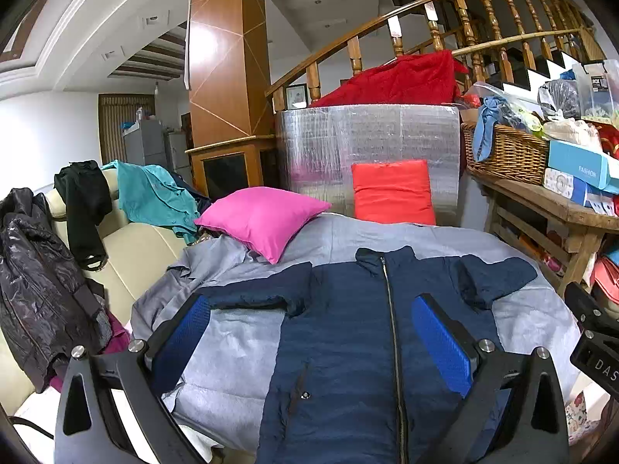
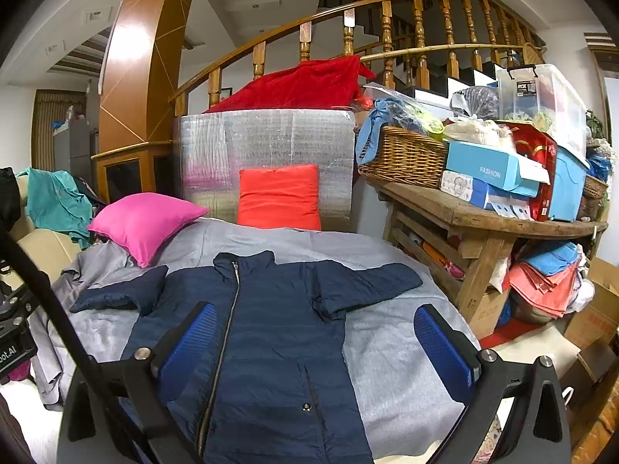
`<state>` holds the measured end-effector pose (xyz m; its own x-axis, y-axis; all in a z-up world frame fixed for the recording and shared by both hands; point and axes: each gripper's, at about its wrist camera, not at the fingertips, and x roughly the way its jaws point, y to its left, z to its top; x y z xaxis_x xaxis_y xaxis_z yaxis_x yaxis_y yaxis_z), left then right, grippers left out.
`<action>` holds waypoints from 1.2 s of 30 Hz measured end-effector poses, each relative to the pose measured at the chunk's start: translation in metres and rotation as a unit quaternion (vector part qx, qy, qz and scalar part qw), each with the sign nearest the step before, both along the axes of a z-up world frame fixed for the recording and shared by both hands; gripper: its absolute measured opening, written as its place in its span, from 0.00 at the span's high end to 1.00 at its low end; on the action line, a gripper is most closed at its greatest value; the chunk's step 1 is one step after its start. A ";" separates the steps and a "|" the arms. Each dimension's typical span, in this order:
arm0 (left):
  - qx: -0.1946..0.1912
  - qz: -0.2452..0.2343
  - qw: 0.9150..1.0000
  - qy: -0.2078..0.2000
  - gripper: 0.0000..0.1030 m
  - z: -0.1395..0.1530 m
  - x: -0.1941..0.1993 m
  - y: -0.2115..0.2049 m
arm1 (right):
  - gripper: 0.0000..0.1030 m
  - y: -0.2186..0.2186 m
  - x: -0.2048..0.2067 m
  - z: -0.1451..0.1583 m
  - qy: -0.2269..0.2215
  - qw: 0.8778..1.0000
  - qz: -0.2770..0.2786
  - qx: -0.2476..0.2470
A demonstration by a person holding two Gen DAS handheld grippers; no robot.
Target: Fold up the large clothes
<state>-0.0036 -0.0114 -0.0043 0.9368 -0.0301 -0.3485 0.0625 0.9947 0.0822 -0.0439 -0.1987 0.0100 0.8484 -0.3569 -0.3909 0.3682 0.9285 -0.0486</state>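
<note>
A navy blue zip-up jacket (image 1: 348, 332) lies flat, front up, on a grey sheet (image 1: 240, 348), with both sleeves spread out sideways. It also shows in the right wrist view (image 2: 271, 328). My left gripper (image 1: 309, 321) hovers open above the jacket's lower left half, blue pads wide apart and holding nothing. My right gripper (image 2: 317, 332) hovers open above the jacket's lower right half and the sheet (image 2: 394, 367), holding nothing. Part of the right gripper's body shows at the right edge of the left wrist view.
A pink cushion (image 1: 263, 220) and an orange cushion (image 1: 392, 191) lie at the far end of the sheet. A silver-wrapped box (image 1: 367, 143) stands behind. A cluttered wooden table (image 2: 483, 216) with a wicker basket (image 2: 402, 158) stands right. A sofa with draped clothes (image 1: 77, 232) stands left.
</note>
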 end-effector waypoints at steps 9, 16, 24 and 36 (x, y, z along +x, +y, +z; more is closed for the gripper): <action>0.001 0.003 1.000 0.003 0.00 -0.002 0.002 0.000 | 0.00 -0.001 0.004 -0.002 0.007 1.000 0.001 0.001; 0.004 0.004 1.000 0.002 0.00 -0.003 0.002 -0.002 | 0.00 -0.001 0.004 -0.004 0.007 1.000 0.001 0.000; 0.004 0.005 1.000 0.006 0.00 -0.006 0.005 0.000 | 0.00 -0.002 0.004 -0.005 0.009 1.000 0.002 0.000; 0.007 0.004 1.000 0.005 0.00 -0.008 0.006 0.000 | 0.00 -0.001 0.006 -0.006 0.012 1.000 0.001 -0.004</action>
